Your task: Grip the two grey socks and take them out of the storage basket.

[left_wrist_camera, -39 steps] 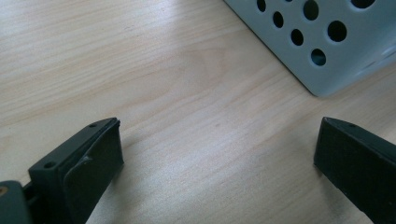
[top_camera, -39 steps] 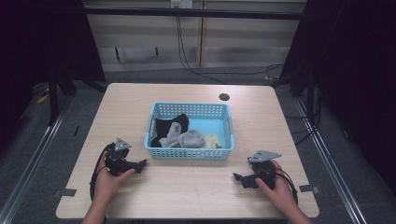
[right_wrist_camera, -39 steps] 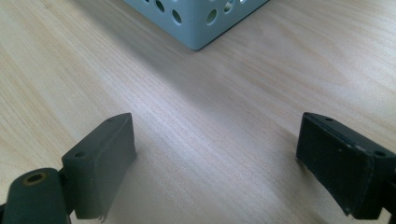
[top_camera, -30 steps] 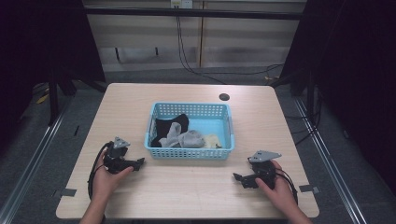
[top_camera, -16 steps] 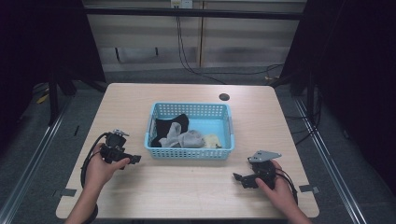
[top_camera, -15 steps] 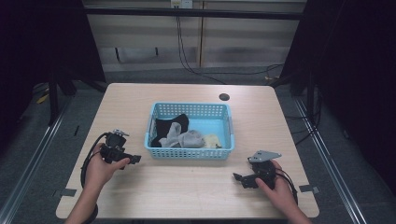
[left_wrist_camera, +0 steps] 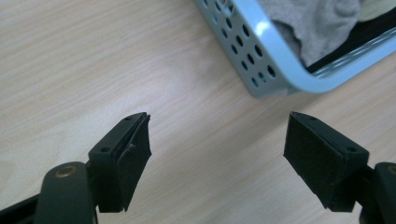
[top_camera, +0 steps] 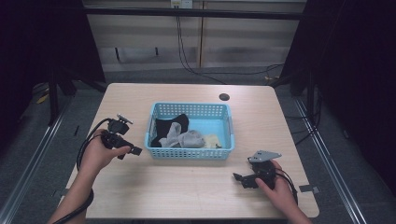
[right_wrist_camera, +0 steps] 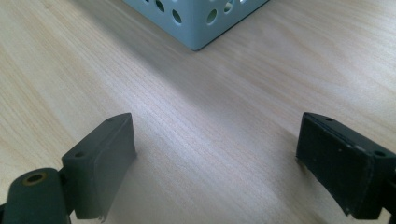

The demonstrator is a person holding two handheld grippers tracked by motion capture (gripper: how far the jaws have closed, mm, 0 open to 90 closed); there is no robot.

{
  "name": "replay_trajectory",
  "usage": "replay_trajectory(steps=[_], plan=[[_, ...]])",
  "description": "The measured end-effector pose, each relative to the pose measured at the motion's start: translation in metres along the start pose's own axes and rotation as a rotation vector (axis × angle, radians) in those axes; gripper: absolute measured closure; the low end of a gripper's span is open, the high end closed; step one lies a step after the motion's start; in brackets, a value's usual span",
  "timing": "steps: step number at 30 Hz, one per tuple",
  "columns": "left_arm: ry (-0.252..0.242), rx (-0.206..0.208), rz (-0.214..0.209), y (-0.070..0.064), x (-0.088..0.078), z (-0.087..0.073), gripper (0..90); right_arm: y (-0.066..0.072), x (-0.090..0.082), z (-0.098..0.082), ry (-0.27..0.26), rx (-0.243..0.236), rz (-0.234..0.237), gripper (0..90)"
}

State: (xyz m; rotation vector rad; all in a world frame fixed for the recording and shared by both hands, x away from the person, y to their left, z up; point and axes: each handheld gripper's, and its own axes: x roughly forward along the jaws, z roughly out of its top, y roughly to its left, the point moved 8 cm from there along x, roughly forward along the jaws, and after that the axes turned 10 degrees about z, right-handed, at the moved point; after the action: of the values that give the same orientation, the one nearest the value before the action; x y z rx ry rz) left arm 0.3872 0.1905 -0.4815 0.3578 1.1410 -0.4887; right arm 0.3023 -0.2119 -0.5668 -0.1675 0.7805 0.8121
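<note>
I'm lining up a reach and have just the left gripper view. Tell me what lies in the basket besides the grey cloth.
Observer: A black cloth lies at the basket's left end, beside the grey cloth.
Operator: Say where the other gripper is.
Observer: The right gripper sits near the table's front right, jaws open with nothing between them.
Operator: Report anything else on the table.
Observer: A small dark round spot lies behind the basket, near the far edge.
</note>
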Motion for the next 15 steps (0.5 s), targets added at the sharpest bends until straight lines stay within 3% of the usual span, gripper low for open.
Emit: replay_trajectory(steps=[3, 15], plan=[[0.014, 0.015, -0.013, -0.002, -0.005, 0.006, 22.1, 0.0, 0.0, 0.0, 0.0, 0.0, -0.002, 11.0], [-0.013, 0.055, -0.019, -0.017, -0.019, 0.041, 22.1, 0.0, 0.0, 0.0, -0.001, -0.002, 0.0, 11.0]])
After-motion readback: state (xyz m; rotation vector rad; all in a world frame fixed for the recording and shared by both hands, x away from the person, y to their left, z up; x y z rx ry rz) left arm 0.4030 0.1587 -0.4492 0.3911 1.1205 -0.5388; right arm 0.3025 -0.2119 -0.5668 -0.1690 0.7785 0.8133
